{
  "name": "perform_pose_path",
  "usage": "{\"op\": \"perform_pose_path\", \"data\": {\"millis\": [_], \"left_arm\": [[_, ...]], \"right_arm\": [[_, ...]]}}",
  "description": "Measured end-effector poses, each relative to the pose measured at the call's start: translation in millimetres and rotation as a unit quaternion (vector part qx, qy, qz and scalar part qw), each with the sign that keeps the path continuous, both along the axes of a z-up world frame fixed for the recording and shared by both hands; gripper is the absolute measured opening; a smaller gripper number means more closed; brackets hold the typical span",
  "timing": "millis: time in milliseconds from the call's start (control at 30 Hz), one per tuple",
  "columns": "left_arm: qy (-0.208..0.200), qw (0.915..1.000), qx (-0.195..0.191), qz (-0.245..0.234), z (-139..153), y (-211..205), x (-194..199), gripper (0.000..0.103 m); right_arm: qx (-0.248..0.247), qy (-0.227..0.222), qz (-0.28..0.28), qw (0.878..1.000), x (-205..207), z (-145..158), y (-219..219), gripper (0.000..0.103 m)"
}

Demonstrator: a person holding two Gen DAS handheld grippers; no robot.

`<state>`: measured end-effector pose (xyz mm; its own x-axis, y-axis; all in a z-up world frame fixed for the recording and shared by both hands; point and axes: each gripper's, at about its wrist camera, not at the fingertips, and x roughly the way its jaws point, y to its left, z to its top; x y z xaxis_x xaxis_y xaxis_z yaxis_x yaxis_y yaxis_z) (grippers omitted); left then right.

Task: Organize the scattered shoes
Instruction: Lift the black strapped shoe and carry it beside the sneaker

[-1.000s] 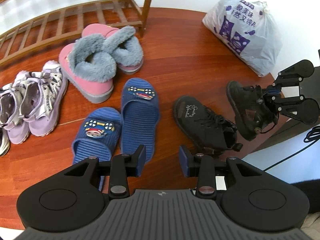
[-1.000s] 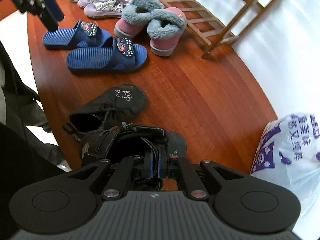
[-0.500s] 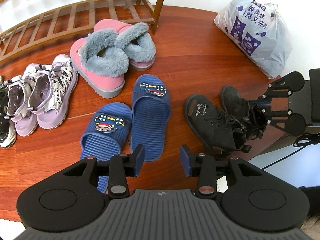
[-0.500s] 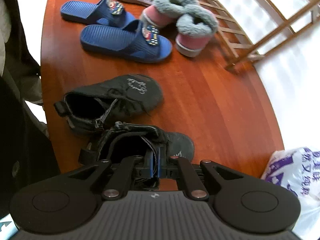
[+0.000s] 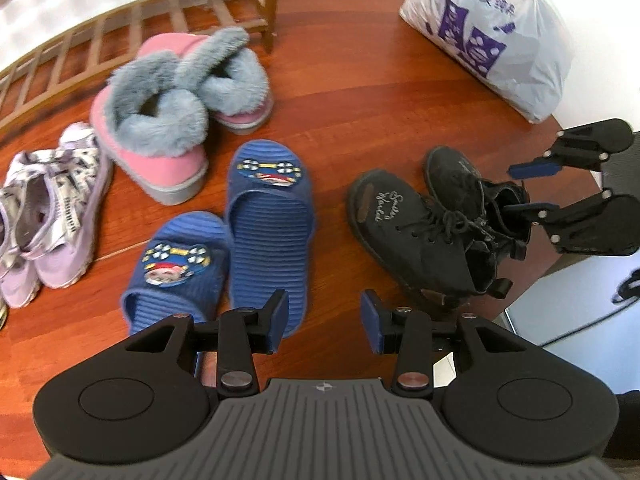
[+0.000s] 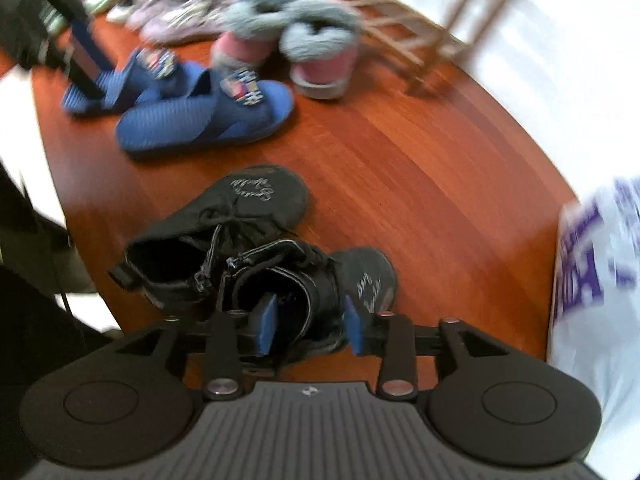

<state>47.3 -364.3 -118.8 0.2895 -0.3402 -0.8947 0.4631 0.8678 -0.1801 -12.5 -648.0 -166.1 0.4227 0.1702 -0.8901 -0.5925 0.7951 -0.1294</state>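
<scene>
From my left wrist camera I go left to right: the lilac sneakers (image 5: 52,208) sit at nine o'clock, the pink fur-lined boots (image 5: 168,120) at eleven in front of the wooden rack (image 5: 132,28), and the blue slippers (image 5: 240,232) dead ahead, long axes running toward twelve, toes away from me. My left gripper (image 5: 322,316) hangs released over the floor (image 5: 360,92), fingers wide apart, just short of the slippers' heels. At two o'clock the two black boots (image 5: 432,224) lie side by side and touching, toes toward eleven, cuffs toward five. My right gripper (image 5: 520,192) is at three o'clock, at the outer boot's cuff. A white plastic bag (image 5: 504,28) rests at one o'clock.

Through the right wrist view, that boot (image 6: 320,280) runs toward one o'clock and stands on the floor; my fingers (image 6: 266,320) are parted, one inside the cuff, one outside it, not clenched
</scene>
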Motion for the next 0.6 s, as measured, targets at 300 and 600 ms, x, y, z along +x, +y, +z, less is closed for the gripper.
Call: {"op": "perform_pose_path", "data": {"millis": [300,600], "left_arm": [[0.007,0.9995,-0.011,-0.030,-25.2,-28.1,10.5,0.043],[0.024,0.9988,0.002,-0.042,-48.0,-46.3,18.5,0.042]], "right_arm": [[0.090,0.003,-0.184,0.979,-14.7,4.6,-13.9,0.068],[0.124,0.008,-0.313,0.942,-19.3,-23.7,-25.9,0.043]]}}
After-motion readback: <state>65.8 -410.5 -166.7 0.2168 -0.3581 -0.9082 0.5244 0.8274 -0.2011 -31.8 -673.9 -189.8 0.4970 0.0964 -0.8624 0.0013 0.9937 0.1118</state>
